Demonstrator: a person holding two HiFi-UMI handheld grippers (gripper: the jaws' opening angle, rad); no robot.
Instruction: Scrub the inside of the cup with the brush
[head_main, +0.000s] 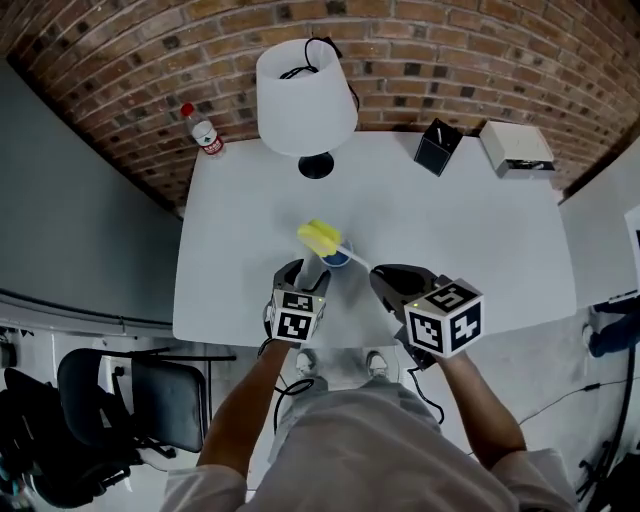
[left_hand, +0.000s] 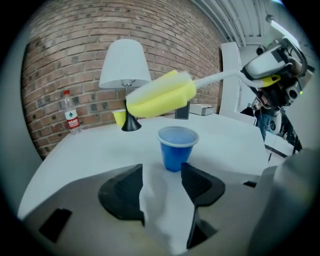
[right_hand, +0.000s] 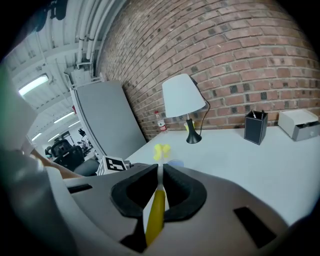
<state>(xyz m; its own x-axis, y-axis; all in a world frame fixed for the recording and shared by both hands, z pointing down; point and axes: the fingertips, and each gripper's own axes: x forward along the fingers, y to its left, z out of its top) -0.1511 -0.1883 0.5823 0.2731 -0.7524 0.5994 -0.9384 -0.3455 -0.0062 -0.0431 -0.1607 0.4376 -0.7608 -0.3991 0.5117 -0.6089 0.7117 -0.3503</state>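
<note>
cup (left_hand: 177, 148): blue, upright on white table (head_main: 480, 250), just ahead of my left gripper (left_hand: 162, 172) | left jaws wide, gripping nothing | brush (left_hand: 160, 97): yellow head tilted just above cup rim | my right gripper (right_hand: 159, 192) clamped on its handle

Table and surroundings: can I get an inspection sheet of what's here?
Surface: white table, by the wall.
Job's things: blue cup upright; yellow brush head above it, not inside.
Clutter: lamp, bottle, pen holder, white box.
Grippers: left gripper open, cup just past its jaws; right gripper shut on brush handle.
Cables: lamp cord; floor cable.
Surroundings: brick wall, black chair.
</note>
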